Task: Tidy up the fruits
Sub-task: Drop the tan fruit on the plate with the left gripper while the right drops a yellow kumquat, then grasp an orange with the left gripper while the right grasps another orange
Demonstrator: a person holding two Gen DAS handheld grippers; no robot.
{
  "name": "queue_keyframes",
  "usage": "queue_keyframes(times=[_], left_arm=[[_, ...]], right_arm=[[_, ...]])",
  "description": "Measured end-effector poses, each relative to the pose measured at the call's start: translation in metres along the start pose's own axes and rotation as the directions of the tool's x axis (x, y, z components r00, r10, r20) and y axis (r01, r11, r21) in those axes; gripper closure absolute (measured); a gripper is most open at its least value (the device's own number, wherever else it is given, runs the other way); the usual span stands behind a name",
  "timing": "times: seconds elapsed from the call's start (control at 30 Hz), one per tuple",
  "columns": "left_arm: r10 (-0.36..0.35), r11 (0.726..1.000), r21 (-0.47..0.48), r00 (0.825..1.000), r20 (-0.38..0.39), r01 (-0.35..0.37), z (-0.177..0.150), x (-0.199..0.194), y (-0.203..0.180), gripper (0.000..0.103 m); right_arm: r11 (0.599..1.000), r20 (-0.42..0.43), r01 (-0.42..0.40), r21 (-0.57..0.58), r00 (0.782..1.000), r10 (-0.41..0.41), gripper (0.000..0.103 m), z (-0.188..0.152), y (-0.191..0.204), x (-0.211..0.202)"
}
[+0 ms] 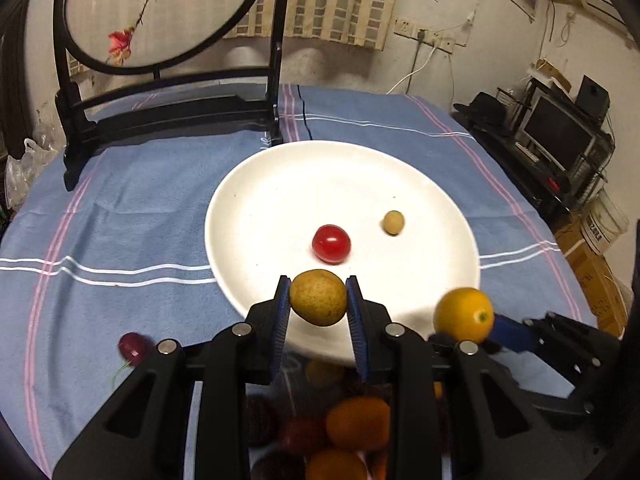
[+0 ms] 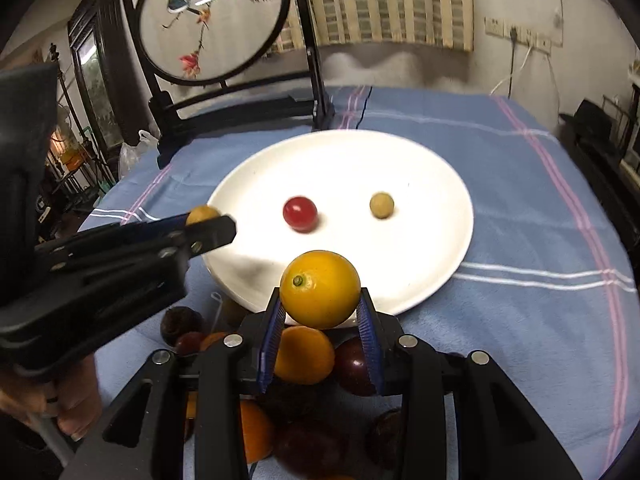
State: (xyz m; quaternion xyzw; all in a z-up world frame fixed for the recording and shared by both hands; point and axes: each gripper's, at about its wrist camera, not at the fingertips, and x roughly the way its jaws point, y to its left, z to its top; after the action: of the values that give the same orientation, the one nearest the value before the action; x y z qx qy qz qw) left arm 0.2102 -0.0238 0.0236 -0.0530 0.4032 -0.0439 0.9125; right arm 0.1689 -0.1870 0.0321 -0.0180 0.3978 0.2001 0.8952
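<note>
The tabletop (image 1: pixel 120 208), under a blue cloth, carries a white plate (image 1: pixel 272 200) at its centre and a heap (image 2: pixel 304 360) of unsorted fruit at the near edge. Judged progress: early.

Done: two pieces lie on the plate, well apart from each other: a tomato (image 1: pixel 331 243) near the middle and a small tan berry (image 1: pixel 393 222) to its right.

In hand: the right gripper (image 2: pixel 321 312) has its fingers closed on an orange citrus (image 2: pixel 319 289), held above the heap just short of the plate rim. The left gripper (image 1: pixel 318 300) has its fingers closed on a yellow-green fruit (image 1: pixel 318 297) over the plate's near edge. Both pieces are lifted but not yet set down.

Left: the heap holds several oranges and dark plums (exact count cannot be told, as the grippers hide part of it). One dark fruit (image 1: pixel 134 347) lies apart on the cloth, left of the plate.
</note>
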Motion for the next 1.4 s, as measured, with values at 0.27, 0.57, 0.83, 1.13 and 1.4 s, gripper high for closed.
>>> queue_keyframes(times=[0.27, 0.57, 0.83, 1.13, 1.4], left_arm=[[-0.029, 0.999, -0.036, 0.999, 0.022, 0.03, -0.011, 0.012, 0.007, 0.044], [0.014, 1.0, 0.002, 0.996, 0.089, -0.014, -0.024, -0.02, 0.003, 0.031], [-0.009, 1.0, 0.002, 0.998, 0.059, 0.009, -0.046, -0.04, 0.011, 0.024], [-0.011, 0.998, 0.062, 0.997, 0.072, 0.007, -0.086, -0.071, 0.016, 0.02], [-0.063, 0.992, 0.111, 0.998, -0.022, 0.065, -0.112, -0.069, 0.008, 0.02]], right_arm=[[1.0, 0.016, -0.011, 0.019, 1.0, 0.011, 0.061, -0.003, -0.001, 0.003], [0.999, 0.051, 0.031, -0.018, 0.998, -0.031, 0.048, -0.011, 0.002, -0.012], [0.999, 0.021, 0.05, 0.006, 0.999, -0.05, 0.039, -0.014, -0.008, -0.01], [0.999, 0.042, 0.013, 0.047, 0.999, -0.015, 0.034, -0.036, -0.014, -0.033], [0.999, -0.012, -0.028, 0.039, 1.0, 0.029, 0.032, -0.095, -0.013, -0.067]])
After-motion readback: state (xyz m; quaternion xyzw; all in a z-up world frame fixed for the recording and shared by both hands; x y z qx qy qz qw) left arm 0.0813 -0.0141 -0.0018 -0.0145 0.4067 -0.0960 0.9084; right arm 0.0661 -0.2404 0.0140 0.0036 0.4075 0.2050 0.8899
